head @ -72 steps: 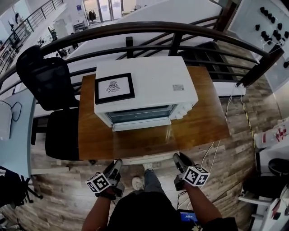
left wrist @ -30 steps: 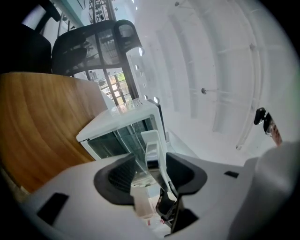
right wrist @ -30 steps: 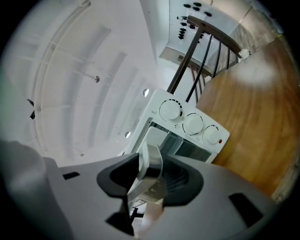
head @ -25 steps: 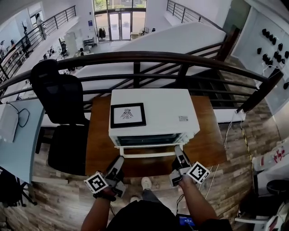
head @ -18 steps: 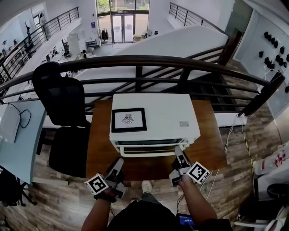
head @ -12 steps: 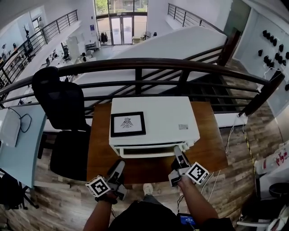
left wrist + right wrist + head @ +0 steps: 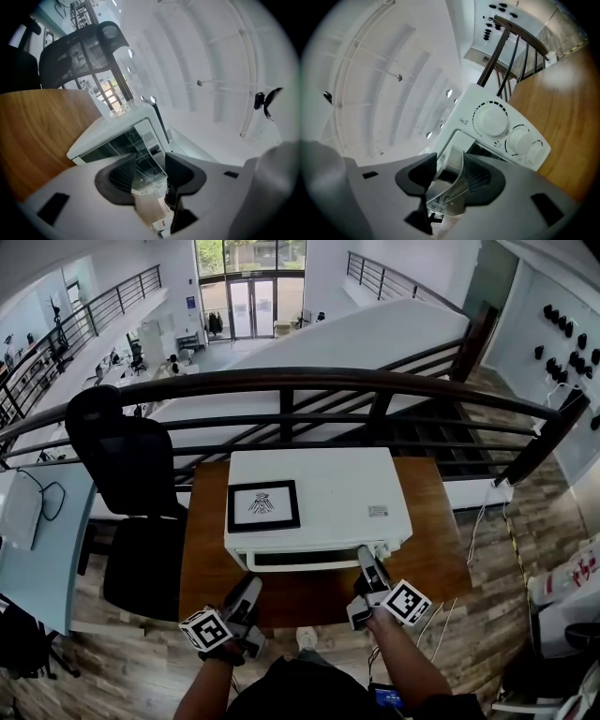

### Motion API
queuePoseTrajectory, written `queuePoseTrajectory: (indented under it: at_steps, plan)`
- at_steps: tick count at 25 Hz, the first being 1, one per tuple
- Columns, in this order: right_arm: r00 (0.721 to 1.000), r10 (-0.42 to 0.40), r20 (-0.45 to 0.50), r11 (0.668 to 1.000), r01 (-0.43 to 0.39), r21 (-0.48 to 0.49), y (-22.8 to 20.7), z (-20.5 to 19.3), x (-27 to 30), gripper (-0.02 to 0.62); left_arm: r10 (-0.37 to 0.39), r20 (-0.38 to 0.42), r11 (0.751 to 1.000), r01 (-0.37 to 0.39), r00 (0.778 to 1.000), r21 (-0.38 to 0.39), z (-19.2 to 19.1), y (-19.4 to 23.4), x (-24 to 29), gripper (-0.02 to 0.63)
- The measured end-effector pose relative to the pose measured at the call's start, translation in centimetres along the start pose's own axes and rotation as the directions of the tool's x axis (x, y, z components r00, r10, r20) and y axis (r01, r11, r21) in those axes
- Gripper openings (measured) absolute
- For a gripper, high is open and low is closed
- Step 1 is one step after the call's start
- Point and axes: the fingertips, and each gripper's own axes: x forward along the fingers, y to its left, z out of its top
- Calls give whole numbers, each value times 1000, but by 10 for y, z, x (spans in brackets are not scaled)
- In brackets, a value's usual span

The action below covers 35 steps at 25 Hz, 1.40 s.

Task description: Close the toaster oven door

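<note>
right claw (image 7: 449, 165) just parting, toaster oven door (image 7: 295, 560) between jaws | left claw (image 7: 151, 168) spread

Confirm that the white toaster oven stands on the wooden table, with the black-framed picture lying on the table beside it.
One detail is wrong. The black-framed picture lies on top of the white toaster oven, toward its left end, not on the wooden table beside it. The head view shows this. The oven does stand on the table.
</note>
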Motion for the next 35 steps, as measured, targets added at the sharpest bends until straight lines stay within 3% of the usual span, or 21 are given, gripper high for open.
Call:
queuePoseTrajectory:
  at_steps: [13, 18, 23, 28, 31, 33, 35]
  plan:
    - [1000, -30, -6, 999, 30, -44, -1, 6, 3, 176, 28, 8, 999, -27, 1000, -26, -2, -2, -23, 198]
    - [999, -41, -33, 996, 38, -86, -1, 6, 1, 190, 10, 28, 1000, -10, 1000, -3, -1, -12, -36, 193]
    - [996, -53, -72, 987, 41, -157, 3, -9, -8, 288, 8, 62, 1000, -10, 998, 26, 5, -19, -57, 193]
    - [997, -56, -49, 982, 47, -181, 10, -13, -32, 287, 4, 85, 996, -12, 996, 86, 9, -31, -80, 193]
    - [999, -44, -31, 964, 34, -262, 27, -13, -54, 263, 5, 111, 985, -24, 994, 169, 17, -42, -96, 173]
    - [999, -30, -20, 937, 21, -350, 43, -12, -71, 221, 17, 129, 967, -49, 992, 252, 24, -49, -107, 130]
    - [1000, -10, -12, 905, 4, -425, 62, -12, -89, 187, 37, 149, 942, -85, 988, 326, 31, -56, -117, 24]
